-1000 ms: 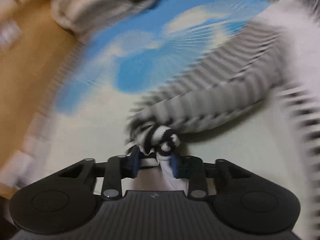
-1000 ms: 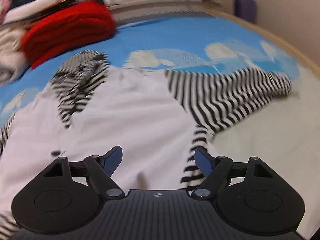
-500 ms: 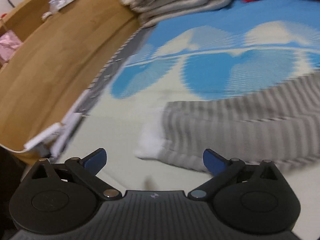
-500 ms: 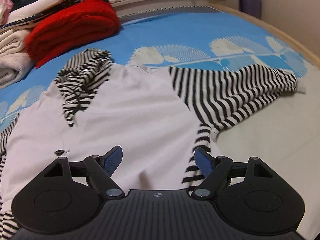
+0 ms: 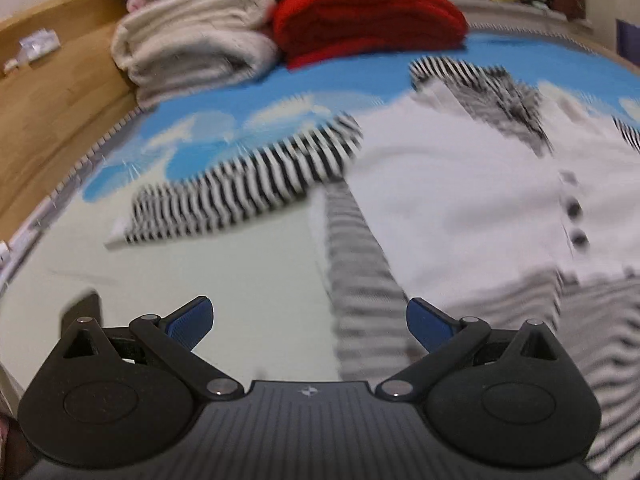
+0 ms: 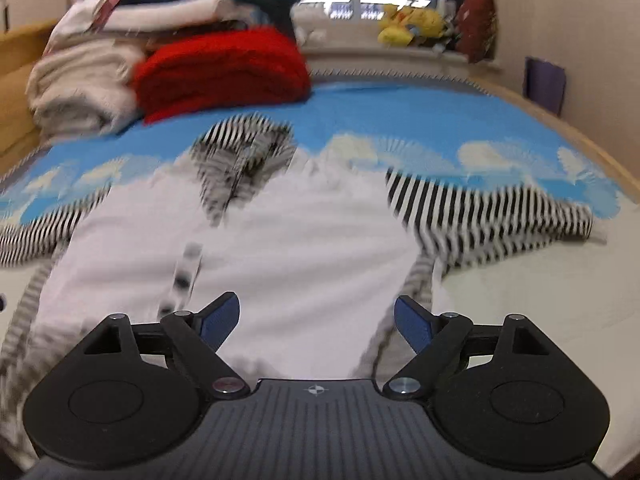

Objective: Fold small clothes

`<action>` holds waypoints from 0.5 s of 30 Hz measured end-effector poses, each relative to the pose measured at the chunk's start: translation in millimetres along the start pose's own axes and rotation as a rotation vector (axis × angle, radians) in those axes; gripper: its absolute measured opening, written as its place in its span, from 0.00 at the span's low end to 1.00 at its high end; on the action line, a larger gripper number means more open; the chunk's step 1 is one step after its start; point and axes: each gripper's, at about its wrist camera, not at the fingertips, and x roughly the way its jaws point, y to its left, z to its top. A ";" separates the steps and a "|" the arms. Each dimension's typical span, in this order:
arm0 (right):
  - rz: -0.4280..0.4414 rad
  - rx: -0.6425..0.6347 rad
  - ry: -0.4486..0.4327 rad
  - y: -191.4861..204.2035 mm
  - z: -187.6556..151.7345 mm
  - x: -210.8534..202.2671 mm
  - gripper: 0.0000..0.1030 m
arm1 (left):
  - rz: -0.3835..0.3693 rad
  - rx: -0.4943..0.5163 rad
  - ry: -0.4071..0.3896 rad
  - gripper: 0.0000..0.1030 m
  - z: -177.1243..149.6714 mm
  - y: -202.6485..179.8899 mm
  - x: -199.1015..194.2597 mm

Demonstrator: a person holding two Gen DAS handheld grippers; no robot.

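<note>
A small white top (image 6: 304, 232) with black-and-white striped sleeves and hood lies spread flat on the bed. Its left sleeve (image 5: 240, 196) stretches out to the left, its right sleeve (image 6: 492, 216) to the right, the hood (image 6: 244, 152) at the far end. My left gripper (image 5: 310, 326) is open and empty, above the garment's striped left side seam (image 5: 356, 280). My right gripper (image 6: 316, 320) is open and empty, above the lower body of the top. Dark buttons (image 6: 182, 280) run down the front.
The bed cover (image 6: 400, 120) is blue with white fan shapes and pale near me. A folded red blanket (image 6: 224, 72) and a stack of cream towels (image 5: 192, 52) lie at the far left. A wooden bed side (image 5: 48, 100) runs along the left. Plush toys (image 6: 412, 24) sit on the windowsill.
My left gripper let go of the left sleeve cuff, opened, and swung right toward the garment's body. The sleeve now lies stretched out flat. My right gripper stayed open and pulled back slightly.
</note>
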 end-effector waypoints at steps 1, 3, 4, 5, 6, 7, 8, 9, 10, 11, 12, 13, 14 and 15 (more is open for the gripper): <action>0.011 -0.012 0.024 1.5 -8.3 -1.2 0.83 | -0.015 -0.001 0.020 1.00 -8.4 -6.8 0.3; 0.025 -0.042 0.056 6.2 -23.7 -3.2 0.83 | -0.034 -0.010 0.046 1.00 -19.1 -13.3 2.3; 0.027 -0.061 0.065 9.0 -30.2 -3.9 0.83 | -0.041 -0.015 0.049 1.00 -24.8 -19.0 0.6; 0.026 -0.074 0.069 10.7 -35.3 -4.6 0.83 | -0.040 -0.015 0.048 1.00 -27.4 -19.3 2.0; 0.025 -0.086 0.076 11.7 -41.5 -5.0 0.83 | -0.032 -0.012 0.044 1.00 -29.3 -19.7 5.2; 0.025 -0.096 0.088 12.0 -46.0 -3.5 0.83 | -0.019 -0.005 0.040 1.00 -31.5 -22.7 5.7; 0.023 -0.107 0.105 12.0 -50.8 -0.9 0.83 | -0.009 0.006 0.039 1.00 -32.2 -25.6 8.0; 0.015 -0.119 0.124 11.0 -55.4 3.4 0.83 | -0.001 0.013 0.042 1.00 -31.2 -25.9 11.1; 0.005 -0.131 0.142 10.4 -58.9 7.9 0.83 | 0.004 0.015 0.046 1.00 -30.2 -27.3 13.8; -0.008 -0.145 0.160 9.7 -61.9 12.7 0.83 | 0.003 0.010 0.050 1.00 -29.5 -28.0 15.8; -0.022 -0.153 0.173 9.5 -65.0 16.9 0.83 | -0.002 0.004 0.059 1.00 -28.7 -29.3 19.4; -0.027 -0.153 0.180 8.5 -67.4 19.5 0.83 | -0.005 -0.001 0.069 1.00 -27.7 -29.4 21.6; -0.026 -0.151 0.189 7.6 -68.3 22.2 0.83 | -0.006 -0.007 0.076 1.00 -25.8 -29.1 24.2; -0.025 -0.149 0.192 7.4 -68.5 23.2 0.83 | -0.008 -0.014 0.079 1.00 -25.1 -29.2 25.9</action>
